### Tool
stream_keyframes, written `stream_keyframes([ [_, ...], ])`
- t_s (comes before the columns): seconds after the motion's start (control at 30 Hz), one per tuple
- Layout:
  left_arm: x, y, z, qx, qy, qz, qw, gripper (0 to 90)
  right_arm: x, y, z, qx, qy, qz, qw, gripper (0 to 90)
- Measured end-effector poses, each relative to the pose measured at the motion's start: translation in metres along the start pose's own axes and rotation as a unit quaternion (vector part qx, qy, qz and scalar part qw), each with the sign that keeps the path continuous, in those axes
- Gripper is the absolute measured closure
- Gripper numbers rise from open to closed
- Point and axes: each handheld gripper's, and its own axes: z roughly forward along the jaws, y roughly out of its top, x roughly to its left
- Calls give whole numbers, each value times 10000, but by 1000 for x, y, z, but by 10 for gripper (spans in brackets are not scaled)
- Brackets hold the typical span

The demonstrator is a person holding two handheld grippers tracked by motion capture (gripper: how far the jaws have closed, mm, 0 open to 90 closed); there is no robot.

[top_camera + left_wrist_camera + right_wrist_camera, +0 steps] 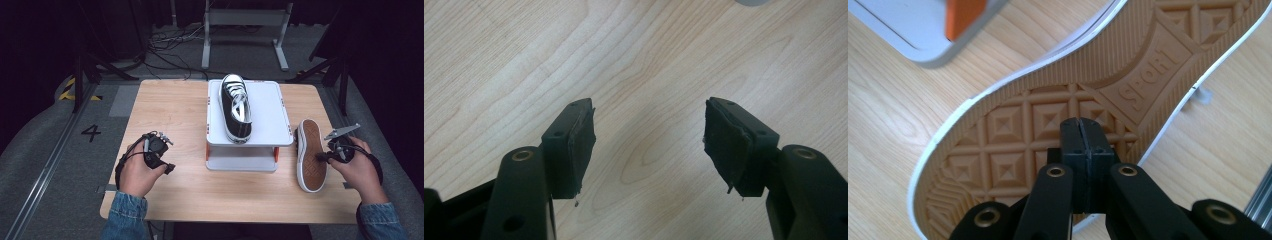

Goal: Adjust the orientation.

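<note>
The right gripper (320,158) sits with its jaws pressed flat together, nothing between them, tips right up against the tan rubber sole of the black canvas sneaker with white trim (311,153) that lies tipped on its side at the right edge of the light wooden table (175,107). In the right gripper view that gripper (1083,131) meets the heel half of the sole, whether touching or a hair off I can't say. The shoe's long axis runs away from the person, toe far, heel near, sole facing the right hand, so this is a broadside approach and the right hand is plainly the closer one. Its partner, the matching black lace-up sneaker (236,106), stands upright on the white raised platform with orange posts (270,115) at centre. The left gripper (161,157) rests well apart on bare table, jaws spread and empty (649,142). Closed jaws suggest a push or tip, by my read, not a grab.
</note>
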Motion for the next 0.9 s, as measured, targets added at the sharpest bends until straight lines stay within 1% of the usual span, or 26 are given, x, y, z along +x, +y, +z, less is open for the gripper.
stream_keyframes([
  [0.1,1,0,1,4,-23,4,10000,377,-9,-7,2,-13,82,208,9997,900],
  [0.17,1,0,2,14,-18,-1,10000,377,-15,-12,4,20,72,325,9994,900],
  [0.3,0,1,3,13,-39,20,10000,377,-24,-20,3,-84,139,534,9984,900],
  [0.37,0,1,3,7,-49,20,10000,376,-25,-22,4,-104,118,541,9984,900],
  [0.43,0,1,3,24,-65,22,10000,376,-25,-23,2,-42,51,550,9985,900],
  [0.53,-1,0,5,59,-79,18,9999,375,-25,-21,2,-36,48,492,9988,900],
  [0.63,-1,-1,7,51,-112,31,9999,374,-22,-18,1,53,16,400,9992,900],
  [0.73,-2,-5,6,48,-121,10,9999,374,-18,-13,-3,-9,19,334,9994,900],
  [0.87,-2,-12,3,36,-99,-64,9999,374,-5,3,-15,-221,25,65,9997,900],
  [0.9,-2,-14,2,43,-93,-70,9999,374,0,8,-17,-261,38,-43,9996,900],
])
